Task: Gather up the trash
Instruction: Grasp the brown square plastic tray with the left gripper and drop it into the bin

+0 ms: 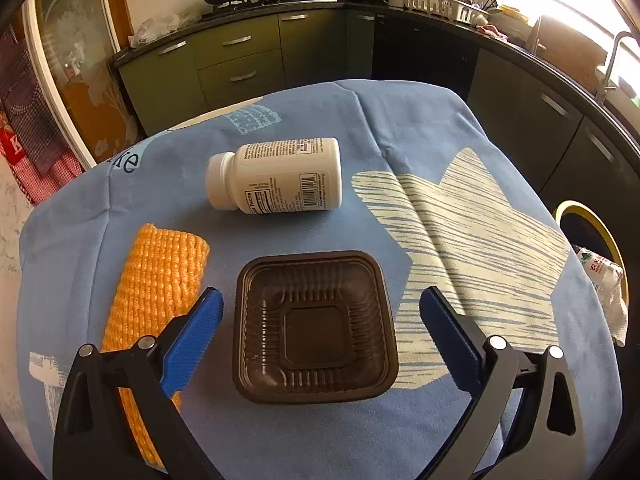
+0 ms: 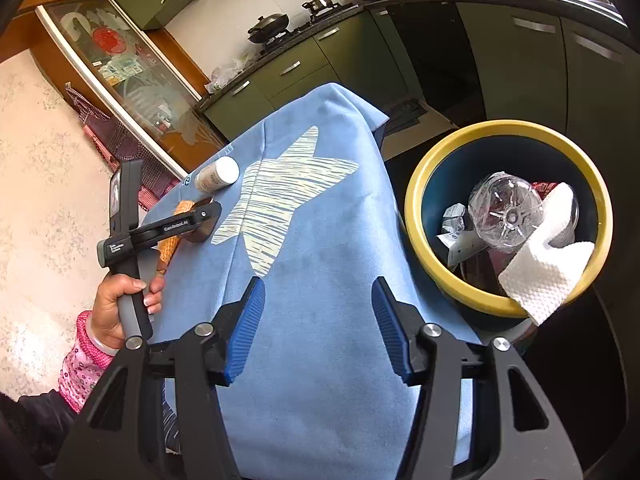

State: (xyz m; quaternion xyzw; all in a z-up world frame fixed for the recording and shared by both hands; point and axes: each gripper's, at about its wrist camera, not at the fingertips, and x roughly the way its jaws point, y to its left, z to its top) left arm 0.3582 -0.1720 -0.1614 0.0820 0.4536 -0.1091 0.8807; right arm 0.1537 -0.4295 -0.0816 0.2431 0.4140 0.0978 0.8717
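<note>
A dark brown square plastic tray (image 1: 315, 326) lies on the blue tablecloth (image 1: 400, 128). My left gripper (image 1: 320, 312) is open, its blue pads on either side of the tray, not touching it. A white pill bottle (image 1: 276, 174) lies on its side beyond the tray. An orange foam net sleeve (image 1: 156, 280) lies to the tray's left. In the right wrist view my right gripper (image 2: 318, 300) is open and empty above the cloth's near edge. The left gripper (image 2: 200, 222) shows there over the tray. The bottle (image 2: 216, 176) lies beyond it.
A blue bin with a yellow rim (image 2: 416, 200) stands right of the table, holding a clear plastic bottle (image 2: 506, 210), a paper towel (image 2: 548, 268) and wrappers. The bin's rim also shows in the left wrist view (image 1: 600, 232). Kitchen cabinets (image 1: 240, 64) stand beyond the table.
</note>
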